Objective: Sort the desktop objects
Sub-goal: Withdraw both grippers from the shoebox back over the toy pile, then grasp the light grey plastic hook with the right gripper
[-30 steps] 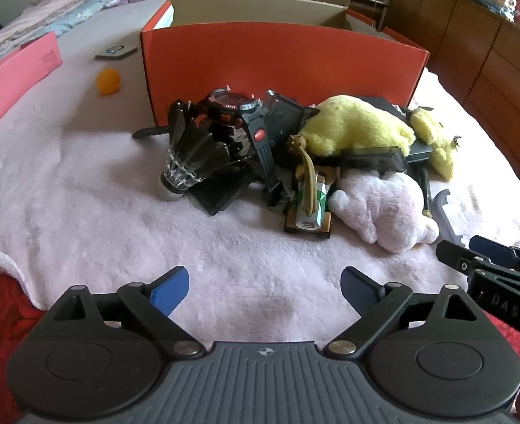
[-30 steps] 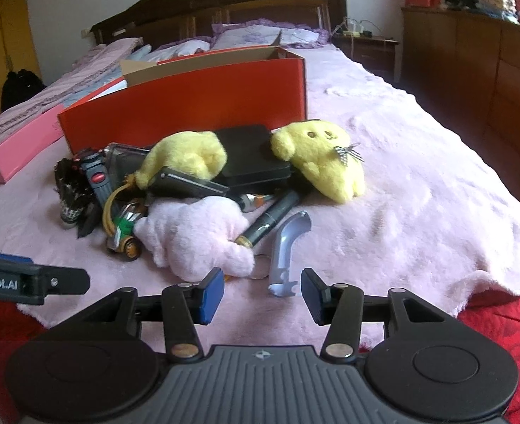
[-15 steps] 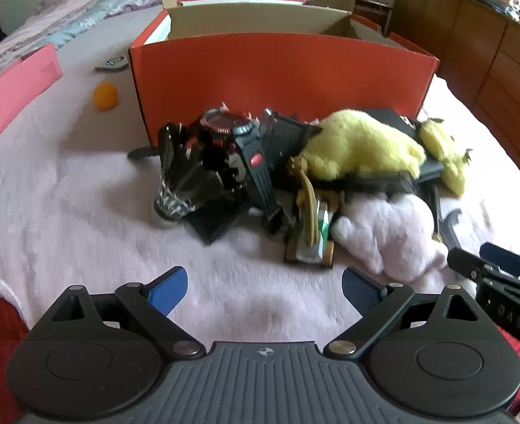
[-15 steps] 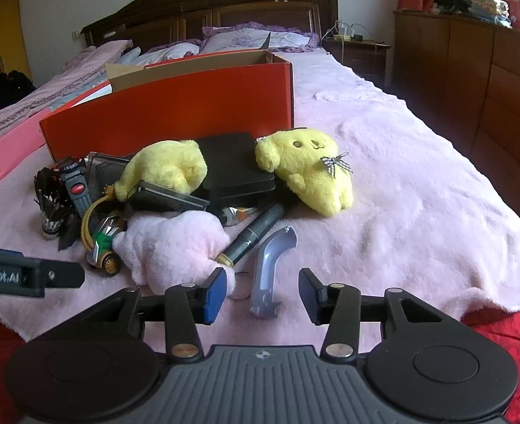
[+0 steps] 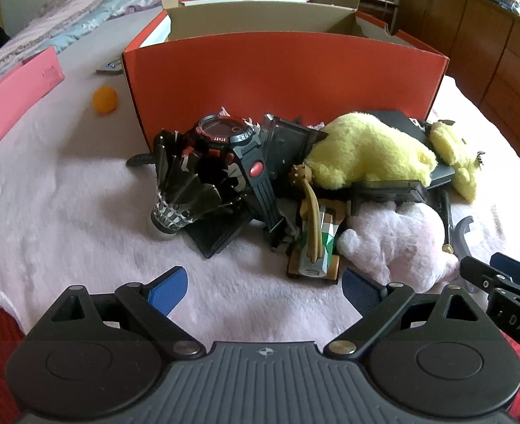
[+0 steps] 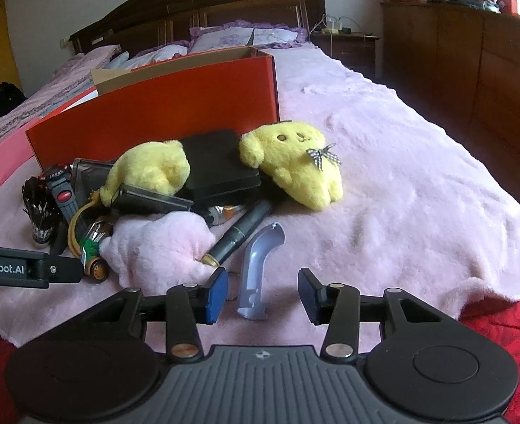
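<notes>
Grey curved handle (image 6: 260, 268) at 12 o'clock of right gripper (image 6: 261, 296), jaws apart, untouched, left gripper (image 5: 263, 286) spread, empty

Bedroom: bed (image 6: 383, 162), headboard (image 6: 203, 10), pillows (image 6: 246, 35)

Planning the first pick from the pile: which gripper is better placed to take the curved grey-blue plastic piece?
Right. The right gripper is open with the grey-blue piece lying almost between its pads, clear of the pile. The left gripper faces bare blanket before the shuttlecock.
</notes>
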Demonstrator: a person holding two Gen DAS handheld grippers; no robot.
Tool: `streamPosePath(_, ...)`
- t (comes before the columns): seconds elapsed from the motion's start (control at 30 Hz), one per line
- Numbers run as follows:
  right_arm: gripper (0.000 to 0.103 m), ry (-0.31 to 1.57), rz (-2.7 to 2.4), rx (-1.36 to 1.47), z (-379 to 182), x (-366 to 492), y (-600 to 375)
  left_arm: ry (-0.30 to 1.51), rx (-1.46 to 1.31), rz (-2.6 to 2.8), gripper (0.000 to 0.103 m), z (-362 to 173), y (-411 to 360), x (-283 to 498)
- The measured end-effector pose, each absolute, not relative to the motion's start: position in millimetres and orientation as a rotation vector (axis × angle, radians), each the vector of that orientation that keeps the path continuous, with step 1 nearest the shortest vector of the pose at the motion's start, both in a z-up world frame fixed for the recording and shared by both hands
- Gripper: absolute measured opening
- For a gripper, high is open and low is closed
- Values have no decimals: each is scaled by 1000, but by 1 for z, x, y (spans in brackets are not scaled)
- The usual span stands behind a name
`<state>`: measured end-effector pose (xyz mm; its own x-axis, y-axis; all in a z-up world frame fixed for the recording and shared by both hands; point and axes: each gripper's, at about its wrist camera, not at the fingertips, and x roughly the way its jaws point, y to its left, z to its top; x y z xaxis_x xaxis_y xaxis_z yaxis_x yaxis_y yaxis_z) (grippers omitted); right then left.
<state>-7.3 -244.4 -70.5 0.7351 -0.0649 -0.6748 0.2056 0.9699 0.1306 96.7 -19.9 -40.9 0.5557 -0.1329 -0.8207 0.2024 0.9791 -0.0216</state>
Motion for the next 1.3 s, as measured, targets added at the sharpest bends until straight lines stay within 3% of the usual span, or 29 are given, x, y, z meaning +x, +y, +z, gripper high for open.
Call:
streamPosePath(0.5, 43, 782, -142, 250, -87, 5, -248, 958, 48, -194, 95, -45, -29, 119)
streamPosePath(0.67, 50, 792, -134, 217, -91, 8, -243, 970, 74, -201, 95, -55, -35, 130)
streamPosePath(0.97, 50, 783, -146, 194, -92, 7, -238, 991, 153, -227, 99, -70, -45, 139)
streamPosePath(1.13, 47, 785, -154, 186, -91, 6, -238, 945, 183, -227, 86, -69, -49, 128)
streamPosePath(1.3, 41, 781, -160, 198, -90, 5, -240, 910, 211, -244, 65, -60, -55, 119)
